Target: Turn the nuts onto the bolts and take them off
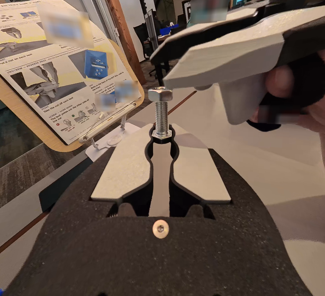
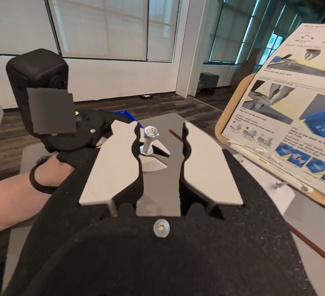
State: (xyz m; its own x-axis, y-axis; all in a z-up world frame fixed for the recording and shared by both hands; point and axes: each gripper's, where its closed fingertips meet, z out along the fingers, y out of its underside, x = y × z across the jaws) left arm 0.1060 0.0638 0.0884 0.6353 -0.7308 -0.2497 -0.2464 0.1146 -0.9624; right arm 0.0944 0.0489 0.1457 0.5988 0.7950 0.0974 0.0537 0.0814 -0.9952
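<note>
A silver bolt [image 1: 161,111] stands upright with its hex head down. My left gripper [image 1: 161,136] is shut on that head. A silver hex nut [image 1: 160,94] sits on the top end of the thread. My right gripper [image 1: 159,71] comes in from the upper right, and its lower fingertip is just above and beside the nut. In the right wrist view my right gripper [image 2: 160,127] is open with its fingers wide apart. There the nut [image 2: 151,131] and bolt [image 2: 147,144] stand close to its left finger [image 2: 119,155], inside the gap. The left gripper [image 2: 149,155] holds the bolt head from the left.
An instruction sheet on a wooden board [image 1: 58,80] stands on a white stand at the left and shows at the right in the right wrist view [image 2: 281,120]. A blue bin [image 2: 129,116] sits behind the left gripper. The white table [image 1: 246,164] has a brown seam [image 1: 182,102]. Spacing between my two grippers at the tips: around 6 cm.
</note>
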